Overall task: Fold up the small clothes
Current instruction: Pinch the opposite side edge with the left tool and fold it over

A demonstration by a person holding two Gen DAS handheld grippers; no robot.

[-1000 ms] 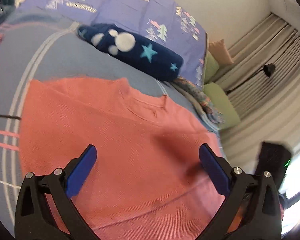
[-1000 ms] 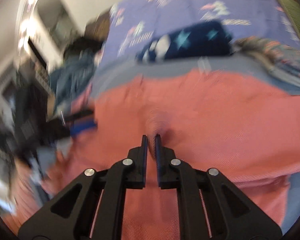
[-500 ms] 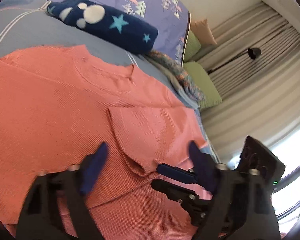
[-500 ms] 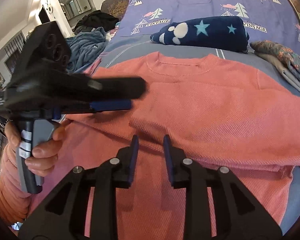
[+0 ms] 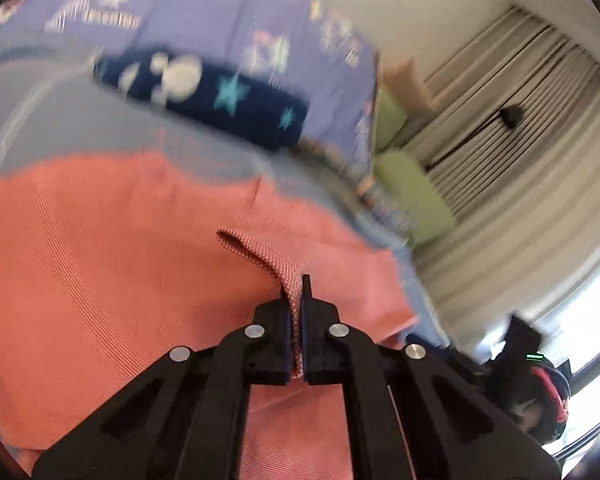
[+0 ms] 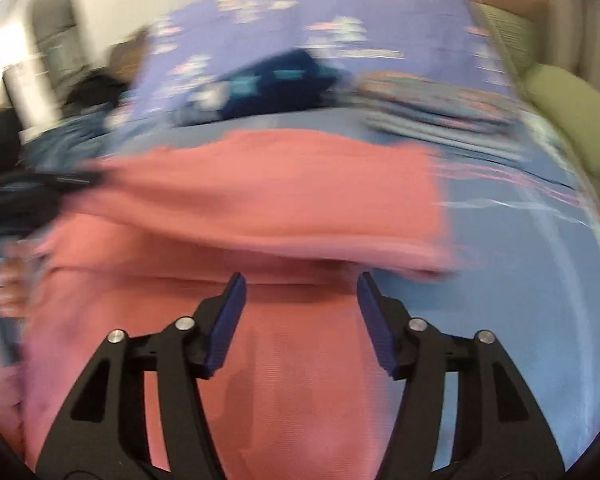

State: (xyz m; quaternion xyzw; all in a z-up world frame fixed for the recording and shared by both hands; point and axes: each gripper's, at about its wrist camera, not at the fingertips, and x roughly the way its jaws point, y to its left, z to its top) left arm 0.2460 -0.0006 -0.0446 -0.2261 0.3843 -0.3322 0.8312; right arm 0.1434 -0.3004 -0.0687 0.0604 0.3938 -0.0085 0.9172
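Note:
A coral-pink knit sweater (image 5: 100,264) lies spread on the blue bed cover, with one part folded over its body. My left gripper (image 5: 296,292) is shut on a raised fold of the sweater, and pink cloth shows between its blue pads. In the right wrist view the same sweater (image 6: 268,200) fills the middle, blurred by motion. My right gripper (image 6: 300,292) hangs just above the sweater's lower part with its jaws opening and nothing pinched between them.
A navy plush cushion (image 5: 204,92) with stars and a paw print lies behind the sweater. A folded patterned garment (image 6: 432,104) sits at the back right. Green cushions (image 5: 412,192), curtains and a floor lamp stand beyond the bed edge. Bare blue bed cover (image 6: 520,280) lies right of the sweater.
My left gripper went from wide open to shut on a fold of the sweater and lifted a little. My right gripper let go of the cloth, opened and swung to the right.

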